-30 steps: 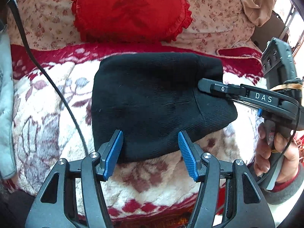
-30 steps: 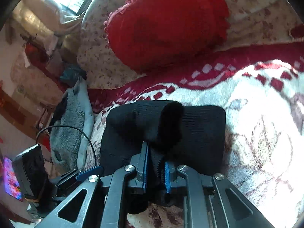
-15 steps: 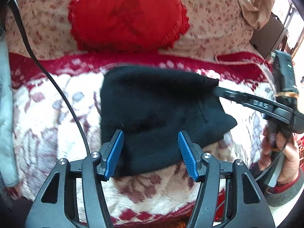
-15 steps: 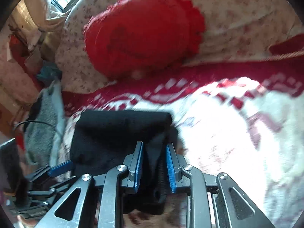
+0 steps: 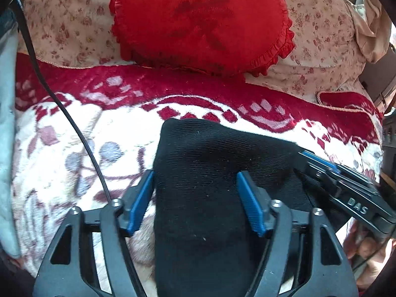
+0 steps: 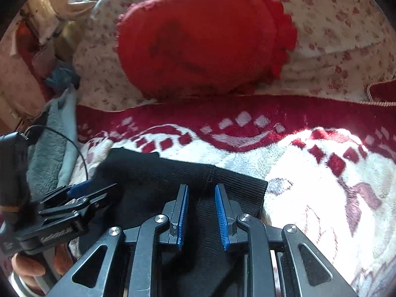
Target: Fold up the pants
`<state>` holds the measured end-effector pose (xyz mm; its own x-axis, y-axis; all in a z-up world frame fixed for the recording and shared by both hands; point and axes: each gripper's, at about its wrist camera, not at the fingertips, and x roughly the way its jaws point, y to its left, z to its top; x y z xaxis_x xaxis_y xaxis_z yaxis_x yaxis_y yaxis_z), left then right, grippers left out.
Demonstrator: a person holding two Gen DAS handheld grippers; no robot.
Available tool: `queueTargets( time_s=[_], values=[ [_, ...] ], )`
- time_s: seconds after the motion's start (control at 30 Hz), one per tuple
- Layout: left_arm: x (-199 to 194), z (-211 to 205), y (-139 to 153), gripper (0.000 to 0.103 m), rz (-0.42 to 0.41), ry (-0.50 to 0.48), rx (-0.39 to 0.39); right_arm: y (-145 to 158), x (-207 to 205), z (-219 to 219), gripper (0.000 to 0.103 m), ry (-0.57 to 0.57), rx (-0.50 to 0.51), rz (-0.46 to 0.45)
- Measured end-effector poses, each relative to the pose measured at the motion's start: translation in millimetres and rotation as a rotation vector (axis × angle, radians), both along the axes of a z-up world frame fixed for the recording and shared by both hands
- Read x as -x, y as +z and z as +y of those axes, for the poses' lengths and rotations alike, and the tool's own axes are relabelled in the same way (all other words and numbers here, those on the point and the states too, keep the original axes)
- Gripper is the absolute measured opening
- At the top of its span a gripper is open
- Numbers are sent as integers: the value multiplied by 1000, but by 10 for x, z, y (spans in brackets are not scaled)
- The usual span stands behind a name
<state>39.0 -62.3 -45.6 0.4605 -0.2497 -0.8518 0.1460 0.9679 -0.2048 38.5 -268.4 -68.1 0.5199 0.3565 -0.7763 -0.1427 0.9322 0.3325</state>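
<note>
Black pants (image 5: 210, 198) lie bundled on the patterned blanket (image 5: 61, 160) at six o'clock below a red cushion (image 5: 200, 22), the left tool (image 5: 195, 198) opening astride them, the right tool (image 6: 201, 210) slightly parted over the waistband; squaring edges first should neaten the fold.

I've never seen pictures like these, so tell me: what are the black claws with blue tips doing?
They are two grabbing tools, one in each of a person's hands. Each carries a camera looking along its jaws: one picture is from the left gripper, the other from the right gripper. Black pants lie on a red-and-white blanket, before a red cushion. The left jaws are opening around the pants; the right jaws stand apart over them. Neither is squeezing the cloth.
</note>
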Motion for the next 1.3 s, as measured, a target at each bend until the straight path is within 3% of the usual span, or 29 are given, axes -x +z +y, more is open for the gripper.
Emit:
queueTargets(
  time_s=[0.1, 0.27, 0.53, 0.73, 0.9, 1.03, 1.2, 1.3],
  values=[
    [-38, 9, -33, 74, 11, 15, 20, -53, -104, 62, 20, 9, 33, -7],
    [33, -20, 27, 74, 0, 7, -11, 52, -88, 39, 20, 27, 36, 10],
    [280, 26, 208, 73, -27, 13, -25, 395, 474, 141, 20, 88, 71, -24],
    [504, 55, 241, 73, -40, 1, -23, 335, 800, 65, 20, 87, 94, 2],
    [577, 23, 1, 73, 21, -4, -21, 141, 941, -51, 20, 55, 81, 52],
    [593, 8, -29, 74, 12, 3, -15, 30, 1034, -122, 21, 39, 50, 53],
    [598, 7, 15, 74, 8, 7, -32, 91, 1018, -178, 21, 45, 38, 71],
    [603, 16, 59, 74, 3, 12, -38, 256, 1020, -189, 21, 34, 24, 31]
  ],
)
